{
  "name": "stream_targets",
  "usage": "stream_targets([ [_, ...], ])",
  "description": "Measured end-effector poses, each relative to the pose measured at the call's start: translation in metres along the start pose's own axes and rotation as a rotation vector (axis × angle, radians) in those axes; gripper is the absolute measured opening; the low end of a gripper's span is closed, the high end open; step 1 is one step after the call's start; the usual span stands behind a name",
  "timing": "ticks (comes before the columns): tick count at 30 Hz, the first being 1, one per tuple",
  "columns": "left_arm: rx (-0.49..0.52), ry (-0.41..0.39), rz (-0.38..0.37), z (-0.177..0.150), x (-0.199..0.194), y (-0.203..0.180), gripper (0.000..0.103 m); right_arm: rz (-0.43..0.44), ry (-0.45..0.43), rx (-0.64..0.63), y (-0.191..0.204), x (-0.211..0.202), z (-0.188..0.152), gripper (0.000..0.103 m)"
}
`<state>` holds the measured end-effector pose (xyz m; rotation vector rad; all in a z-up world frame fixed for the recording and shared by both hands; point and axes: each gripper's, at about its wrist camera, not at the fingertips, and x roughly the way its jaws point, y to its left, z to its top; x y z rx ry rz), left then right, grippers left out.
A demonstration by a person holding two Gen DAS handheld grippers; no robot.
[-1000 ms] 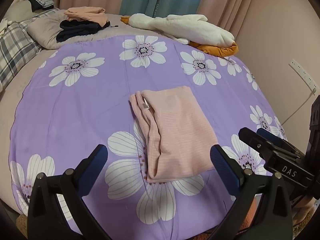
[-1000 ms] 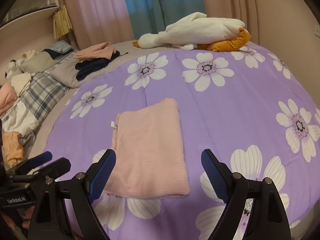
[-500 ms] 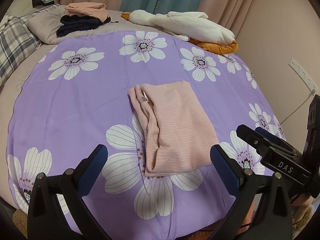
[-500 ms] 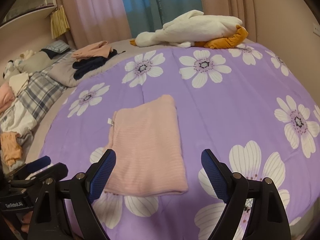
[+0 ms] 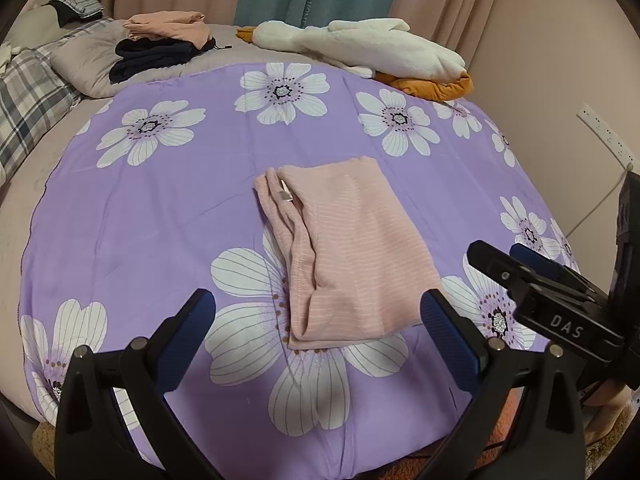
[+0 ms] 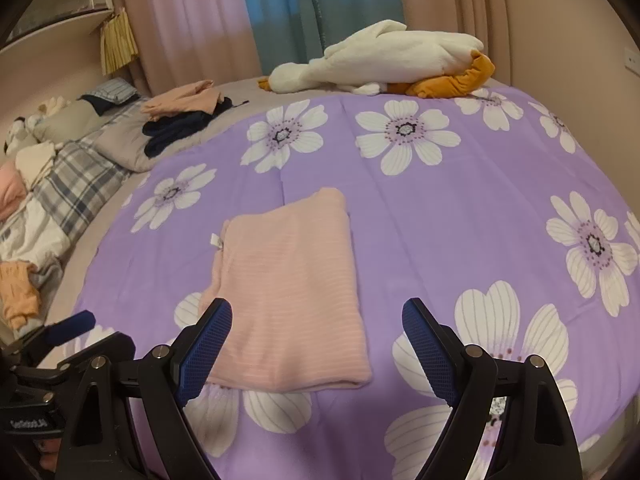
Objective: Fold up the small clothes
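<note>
A pink striped garment (image 5: 344,248) lies folded into a rectangle on the purple flowered bedspread (image 5: 160,208), a white label showing at its far left corner. It also shows in the right wrist view (image 6: 288,296). My left gripper (image 5: 318,316) is open and empty, held above the garment's near edge. My right gripper (image 6: 316,328) is open and empty, also above the near edge. The right gripper shows at the right of the left wrist view (image 5: 532,276); the left gripper shows at the lower left of the right wrist view (image 6: 68,328).
A stack of folded pink and dark clothes (image 5: 160,44) lies at the far left on a grey pillow. A white plush goose (image 5: 372,48) lies at the bed's far end. Plaid bedding and loose clothes (image 6: 52,200) lie left. The wall (image 5: 560,80) is close on the right.
Both grippers have drawn back and risen a little from the garment, which now sits farther from the cameras. The garment has not moved. Both grippers stay open.
</note>
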<state>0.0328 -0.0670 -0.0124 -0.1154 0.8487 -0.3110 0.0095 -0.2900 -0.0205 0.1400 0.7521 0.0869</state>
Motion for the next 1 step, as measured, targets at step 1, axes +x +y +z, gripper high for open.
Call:
stream_targets([
  [1, 0.001, -0.001, -0.001, -0.0007, -0.0006, -0.0001, 0.102, -0.004, 0.001, -0.004, 0.0003, 0.0005, -0.0001, 0.087],
])
